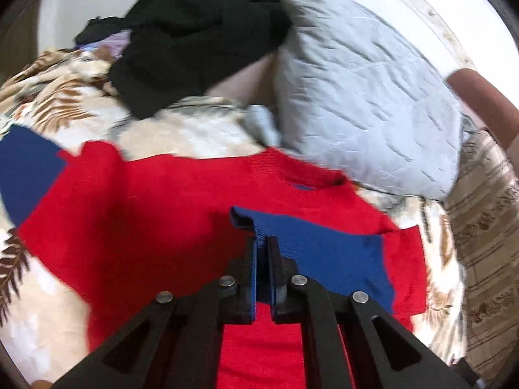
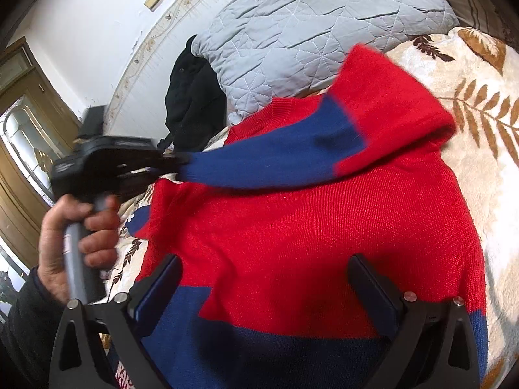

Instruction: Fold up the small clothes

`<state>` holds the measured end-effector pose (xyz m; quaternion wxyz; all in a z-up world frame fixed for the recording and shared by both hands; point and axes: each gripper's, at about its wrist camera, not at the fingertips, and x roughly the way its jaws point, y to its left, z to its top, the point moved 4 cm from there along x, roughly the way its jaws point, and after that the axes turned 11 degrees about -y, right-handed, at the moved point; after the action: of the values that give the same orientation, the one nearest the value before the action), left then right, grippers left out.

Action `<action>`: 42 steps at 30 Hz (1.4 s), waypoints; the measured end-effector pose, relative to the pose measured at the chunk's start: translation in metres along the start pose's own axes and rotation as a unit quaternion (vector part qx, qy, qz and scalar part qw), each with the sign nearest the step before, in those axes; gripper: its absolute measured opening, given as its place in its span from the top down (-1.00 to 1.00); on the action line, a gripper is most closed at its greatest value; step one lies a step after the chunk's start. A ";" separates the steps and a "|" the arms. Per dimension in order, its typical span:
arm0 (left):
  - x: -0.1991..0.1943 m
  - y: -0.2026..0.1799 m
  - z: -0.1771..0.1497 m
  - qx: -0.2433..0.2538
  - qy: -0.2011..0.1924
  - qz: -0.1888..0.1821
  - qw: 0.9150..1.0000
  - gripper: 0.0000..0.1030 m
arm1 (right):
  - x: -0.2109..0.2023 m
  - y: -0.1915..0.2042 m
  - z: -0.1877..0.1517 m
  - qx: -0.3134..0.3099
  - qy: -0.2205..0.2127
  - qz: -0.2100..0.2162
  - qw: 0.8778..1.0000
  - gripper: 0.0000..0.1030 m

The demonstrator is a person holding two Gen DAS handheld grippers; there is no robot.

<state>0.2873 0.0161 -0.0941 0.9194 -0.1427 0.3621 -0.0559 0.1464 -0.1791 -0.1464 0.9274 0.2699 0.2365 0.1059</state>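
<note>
Red knit sweater (image 2: 308, 227) with blue cuffs and a blue hem band, spread flat across a bed covered by a cream blanket (image 2: 480, 149) printed with brown leaves. Its collar lies toward the head of the bed, next to a grey quilted pillow (image 2: 308, 32); the hem lies at the near edge.

Left gripper (image 1: 261, 243): jaws clenched on the ribbed blue cuff (image 1: 256, 227) of one sleeve, the fabric pinched between the two pads. In the right wrist view the sleeve (image 2: 275, 159) is drawn taut and lifted across the sweater's chest, its red upper part folded over at the shoulder. A hand (image 2: 78, 240) grips the grey handle of this gripper.

Right gripper (image 2: 262, 288): jaws spread wide, nothing between them, poised above the lower half of the sweater near the blue hem.

Other sleeve: extended flat toward the far side of the bed, blue cuff end (image 1: 26, 168) on the blanket.

Black garment (image 1: 201, 39): heaped beside the pillow at the head of the bed, against a white wall.
</note>
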 end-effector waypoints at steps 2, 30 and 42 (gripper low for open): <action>0.012 0.017 -0.012 -0.001 0.022 0.021 1.000 0.89 | 0.000 0.000 0.000 0.000 0.000 0.000 1.000 -0.99; 0.039 0.034 -0.025 -0.019 0.082 0.030 0.996 0.86 | 0.000 0.001 0.000 -0.002 0.003 -0.003 1.000 -0.99; 0.000 0.051 -0.002 -0.009 0.008 0.061 0.998 0.93 | 0.000 0.001 0.000 -0.002 0.003 -0.003 1.000 -0.99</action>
<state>0.2858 0.0645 -0.1109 0.9169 -0.1281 0.3779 0.0025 0.1463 -0.1784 -0.1459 0.9274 0.2672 0.2400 0.1045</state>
